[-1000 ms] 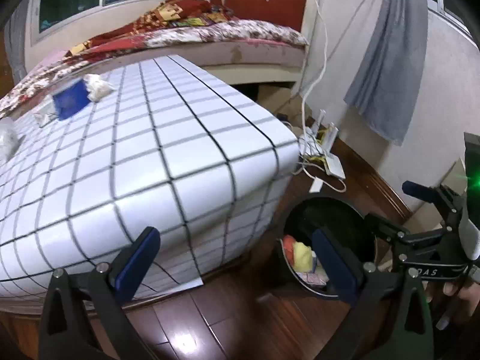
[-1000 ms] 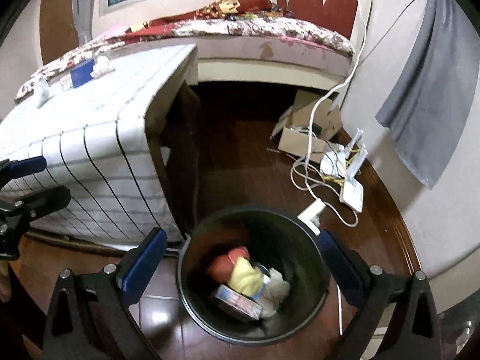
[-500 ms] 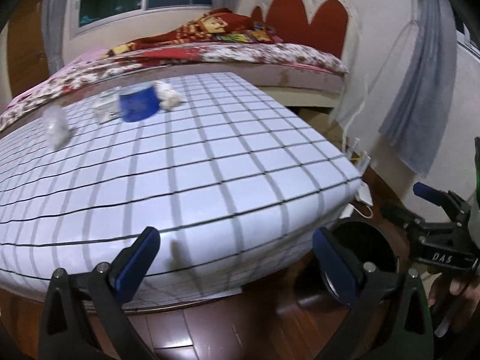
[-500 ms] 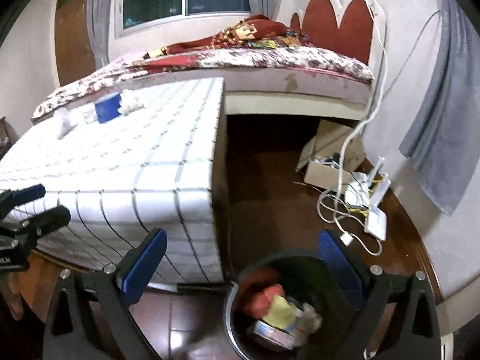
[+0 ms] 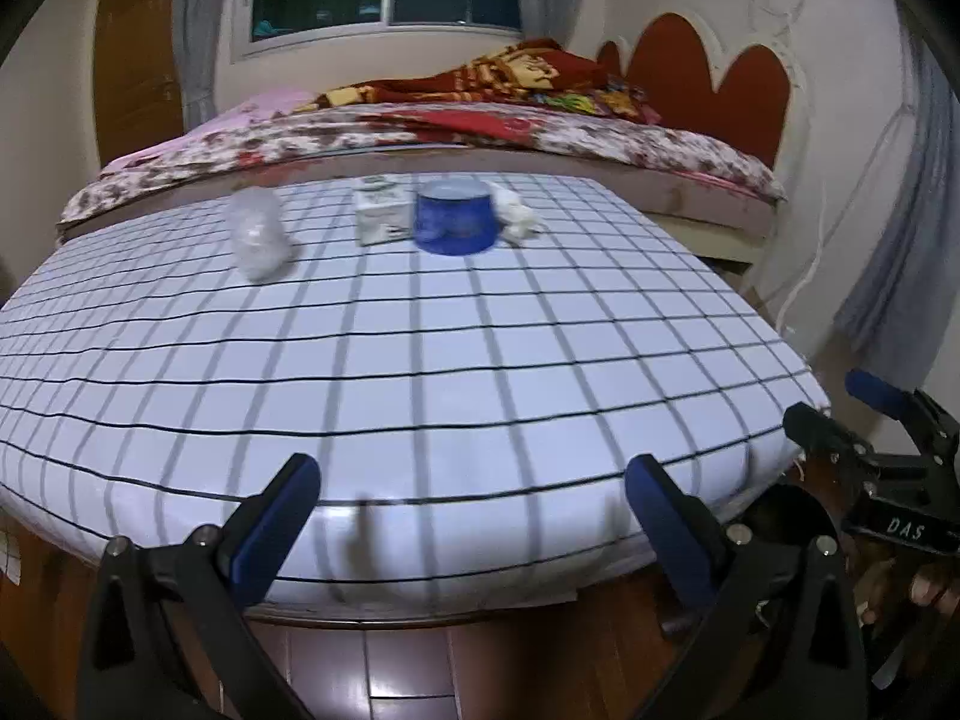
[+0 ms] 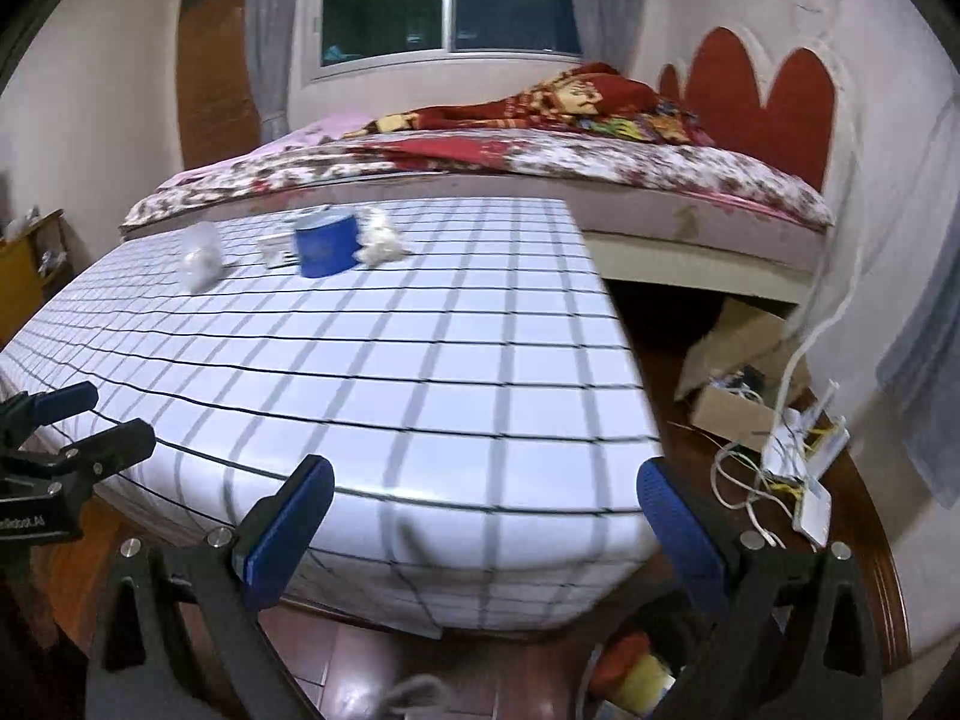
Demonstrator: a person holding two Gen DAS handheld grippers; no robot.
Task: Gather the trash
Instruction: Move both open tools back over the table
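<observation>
Both wrist views now face across the counter (image 5: pixel 480 372), a gridded white surface, where a second ago they looked down at the black trash bin (image 5: pixel 780 516). The bin has dropped to the lower right edge of each view, beside the counter's near corner, with red and yellow refuse visible inside it in the right wrist view. The left gripper (image 5: pixel 468 516) and right gripper (image 6: pixel 486 516) are both spread wide and hold nothing. The remaining trash lies in a cluster at the counter's far end, near the bed (image 5: pixel 480 132): a clear plastic bag (image 5: pixel 258 237), a small white carton (image 5: pixel 378 210), a blue cup (image 5: pixel 456 222) touching the carton, and a crumpled tissue (image 5: pixel 519 217) just beside the cup. The upward swing suggests a deposit is finished and the next collection is beginning; four items remain, well apart from both grippers.
</observation>
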